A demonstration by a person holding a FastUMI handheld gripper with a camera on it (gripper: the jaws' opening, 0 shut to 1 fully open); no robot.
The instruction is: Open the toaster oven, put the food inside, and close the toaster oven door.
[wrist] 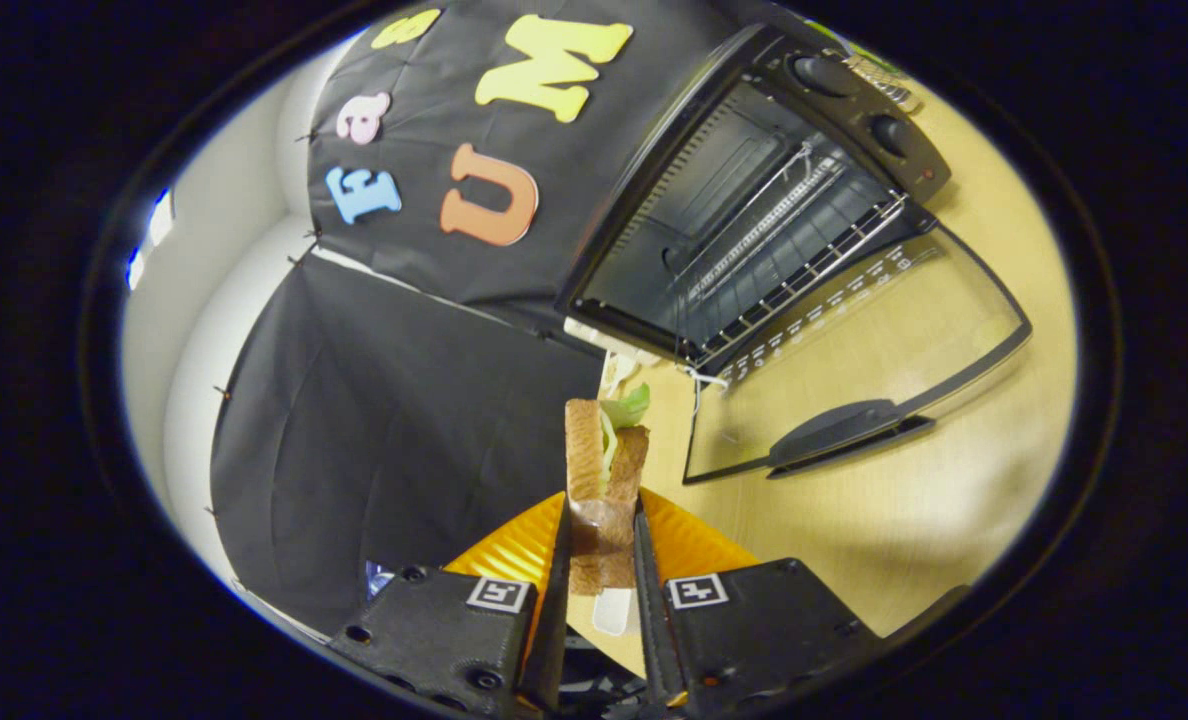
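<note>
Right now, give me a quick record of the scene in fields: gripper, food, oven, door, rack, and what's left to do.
gripper: gripper shut on the sandwich
food: brown-bread sandwich with green lettuce, held between the fingers
oven: black toaster oven beyond the fingers, on the pale wooden table
door: glass door with dark handle folded down open
rack: wire rack bare
remaining: place sandwich inside, close door

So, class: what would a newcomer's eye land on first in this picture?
First, the sandwich, pinched upright in the gripper, lettuce poking from its top. Beyond it, the toaster oven stands on the wooden table, its glass door folded down and wire rack bare.
</note>
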